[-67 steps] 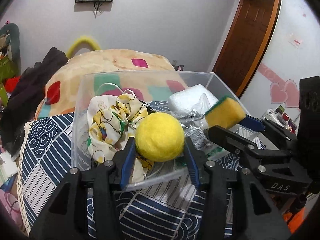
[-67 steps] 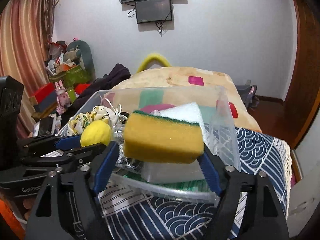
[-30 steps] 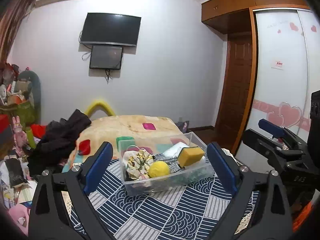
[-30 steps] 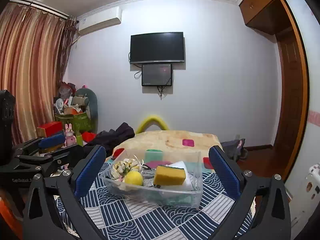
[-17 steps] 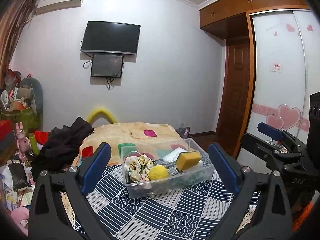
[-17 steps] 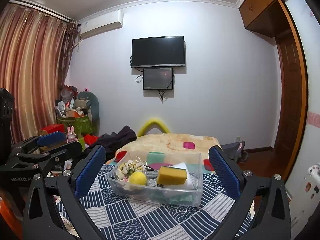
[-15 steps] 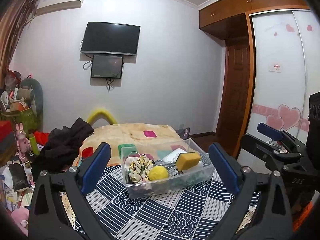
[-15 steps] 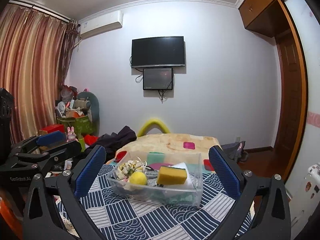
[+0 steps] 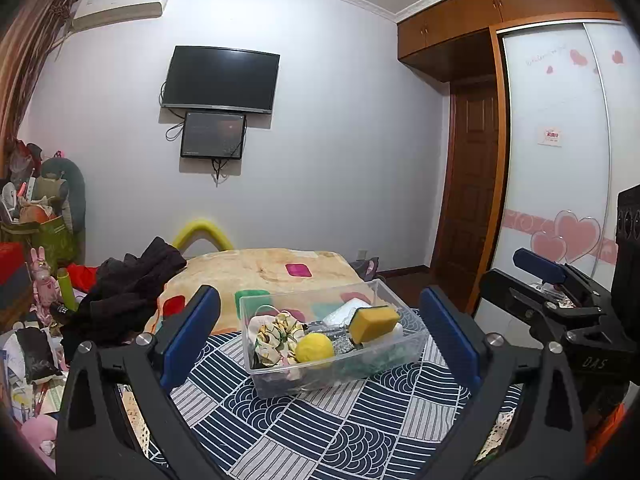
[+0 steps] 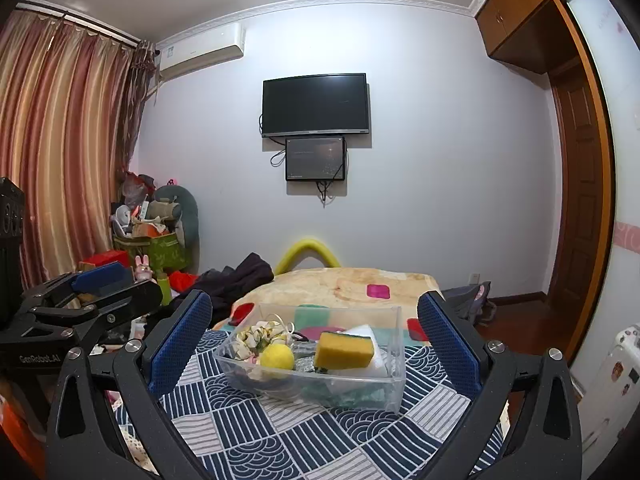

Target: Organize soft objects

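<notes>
Patterned cloth (image 9: 344, 428): bin (image 9: 280, 380) w/ sponge (image 9: 374, 322), well ahead of both spread grippers (image 9: 320, 340) (image 10: 314, 344).

A clear bin (image 9: 362, 376) sits on the navy patterned tablecloth (image 9: 320, 432).

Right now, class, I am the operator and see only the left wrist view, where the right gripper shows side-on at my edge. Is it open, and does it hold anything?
Observer: In its own view the right gripper stands wide open and empty, with the clear plastic bin framed between its fingers.
Operator: How does my gripper look from there?
Observer: The left gripper shows side-on at the left edge, with GenRobot lettering on its black body.
Operator: Anything behind it?
Observer: Long striped red-and-gold curtains hang there; your view catches only their edge.
</notes>
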Action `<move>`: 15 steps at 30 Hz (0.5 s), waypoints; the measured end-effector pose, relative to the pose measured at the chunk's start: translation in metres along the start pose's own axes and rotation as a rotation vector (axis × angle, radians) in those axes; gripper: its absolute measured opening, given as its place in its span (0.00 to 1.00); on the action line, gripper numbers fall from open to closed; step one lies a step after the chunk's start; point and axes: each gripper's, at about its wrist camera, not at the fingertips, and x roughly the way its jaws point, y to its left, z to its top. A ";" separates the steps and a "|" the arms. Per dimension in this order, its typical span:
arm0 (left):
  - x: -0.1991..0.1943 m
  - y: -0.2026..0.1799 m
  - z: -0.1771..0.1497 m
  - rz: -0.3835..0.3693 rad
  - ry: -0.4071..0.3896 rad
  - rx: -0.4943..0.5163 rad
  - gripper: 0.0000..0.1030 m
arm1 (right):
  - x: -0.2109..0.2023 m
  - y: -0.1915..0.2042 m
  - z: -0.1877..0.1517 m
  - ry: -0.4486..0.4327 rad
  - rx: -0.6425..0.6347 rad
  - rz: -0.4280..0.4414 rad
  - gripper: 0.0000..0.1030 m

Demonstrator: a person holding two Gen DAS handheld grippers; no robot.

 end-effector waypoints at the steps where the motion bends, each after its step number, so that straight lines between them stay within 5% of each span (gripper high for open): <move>1: 0.000 0.000 0.000 -0.001 0.000 -0.001 0.98 | -0.001 0.001 0.000 0.000 0.001 0.001 1.00; 15: 0.001 -0.001 0.000 -0.011 0.005 -0.004 0.98 | -0.002 0.001 0.000 0.001 0.003 0.000 1.00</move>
